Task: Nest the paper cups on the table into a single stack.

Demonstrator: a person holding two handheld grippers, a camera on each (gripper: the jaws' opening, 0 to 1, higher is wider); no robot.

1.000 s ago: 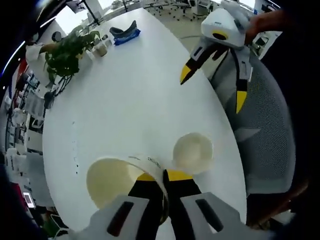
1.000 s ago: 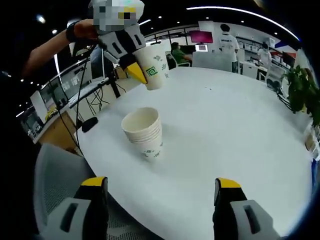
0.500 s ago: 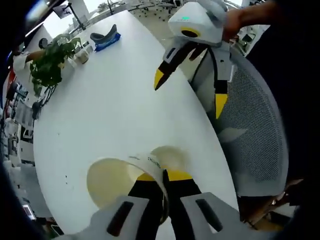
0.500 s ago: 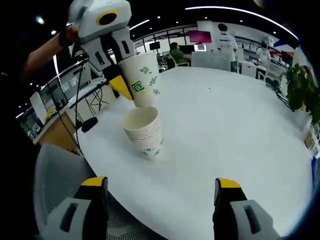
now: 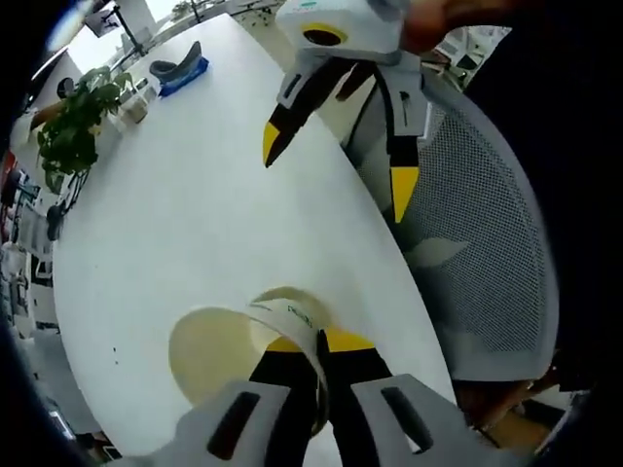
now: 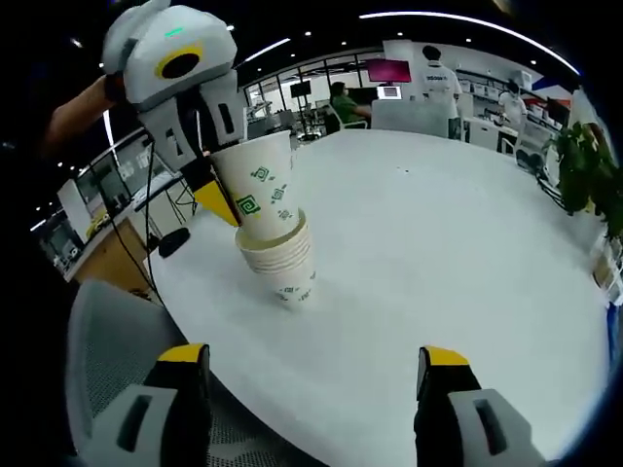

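Cup now lowering into the stack, down from above it a moment ago.
Left gripper [image 6: 216,199] fingers are pinching the paper cup [image 6: 261,189] wall; its base is entering the stack [image 6: 283,263] on the white surface [image 6: 438,253]. Right gripper [image 6: 304,375] fingers are gaping wide, empty. Green printing unreadable.

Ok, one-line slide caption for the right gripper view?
Left gripper lowers a paper cup into the stack on the white table.

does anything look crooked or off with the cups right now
Slightly: the held cup, pinched at its rim by the left gripper, leans as its base enters the stack, so it isn't seated straight yet. The stack stands upright on the table; nothing spilled or crushed.
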